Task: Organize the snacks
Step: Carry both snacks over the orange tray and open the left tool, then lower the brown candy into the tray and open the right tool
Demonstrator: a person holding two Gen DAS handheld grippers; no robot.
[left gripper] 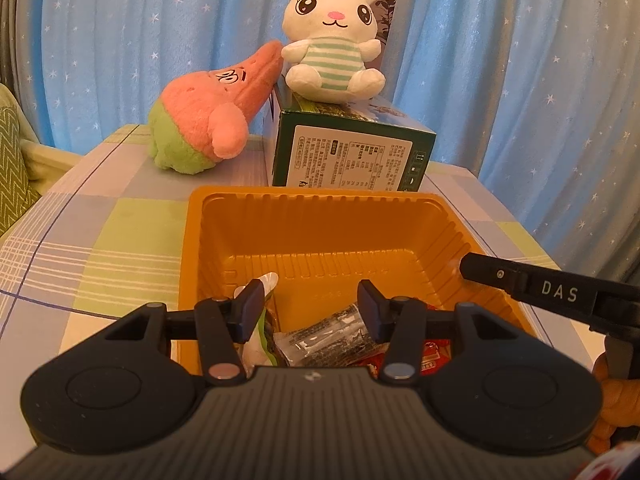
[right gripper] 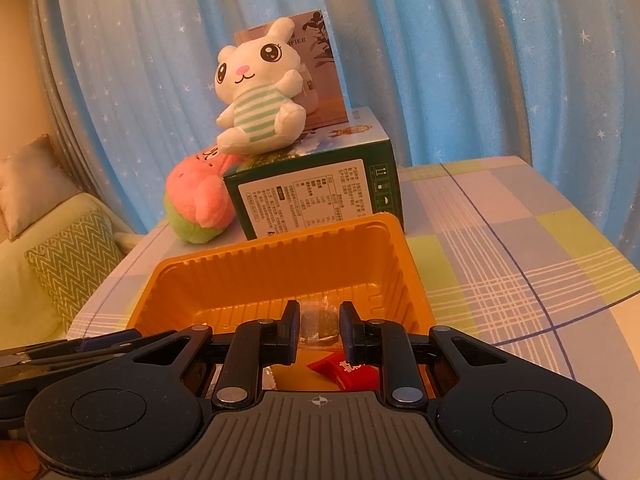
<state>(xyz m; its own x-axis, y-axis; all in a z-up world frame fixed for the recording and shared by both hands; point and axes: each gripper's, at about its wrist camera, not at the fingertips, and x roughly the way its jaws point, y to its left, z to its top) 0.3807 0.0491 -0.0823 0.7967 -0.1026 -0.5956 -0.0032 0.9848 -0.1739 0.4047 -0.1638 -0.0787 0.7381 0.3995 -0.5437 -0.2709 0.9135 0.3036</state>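
An orange plastic tray [left gripper: 192, 264] sits on the checked tablecloth. At its near end lie a green-and-white packet [left gripper: 260, 336], a black-and-clear packet [left gripper: 324, 336] and red packets [left gripper: 432, 354]. My left gripper [left gripper: 312, 312] hovers over these with its jaws apart, and nothing is pressed between the pads. My right gripper [right gripper: 320, 330] is shut on a small clear-wrapped dark round snack [right gripper: 320, 322] above the tray [right gripper: 256, 264]. In the left wrist view its black finger [left gripper: 520, 284] reaches in to the tray's right wall. A red packet [right gripper: 344, 368] lies below it.
Just behind the tray stands a green box [left gripper: 352, 156] with a white bunny plush [left gripper: 332, 52] sitting on it. A pink-and-green plush [left gripper: 208, 120] leans against the box's left side. A blue star curtain hangs behind. A sofa with a zigzag cushion [right gripper: 72, 264] is at the left.
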